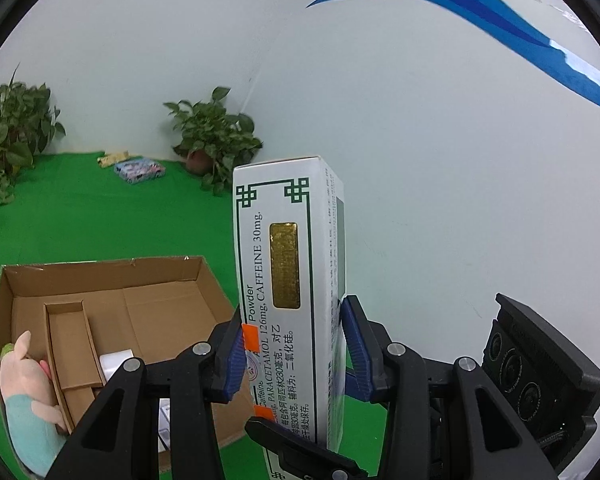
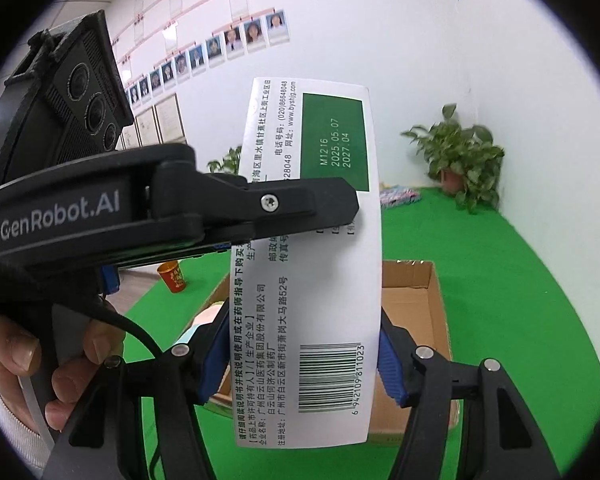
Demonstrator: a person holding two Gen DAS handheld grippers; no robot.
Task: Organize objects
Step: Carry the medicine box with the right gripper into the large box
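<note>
A white medicine box with green trim [image 1: 284, 280] stands upright in the air, held by both grippers. My left gripper [image 1: 296, 354] is shut on its narrow sides. In the right wrist view the same medicine box [image 2: 312, 264] shows its barcode face, and my right gripper [image 2: 300, 360] is shut on its lower part. The left gripper's body [image 2: 172, 200] crosses the box from the left. An open cardboard box [image 1: 112, 304] lies below left on the green mat, holding a pink plush toy [image 1: 24, 396], a cardboard divider and a white item.
Potted plants [image 1: 216, 140] stand at the wall corner and at far left [image 1: 12, 132]. A colourful packet [image 1: 140, 170] lies on the green mat [image 1: 100, 220] near the wall. A red-gold can [image 2: 173, 277] stands at the mat's edge. The cardboard box [image 2: 416, 304] sits behind the medicine box.
</note>
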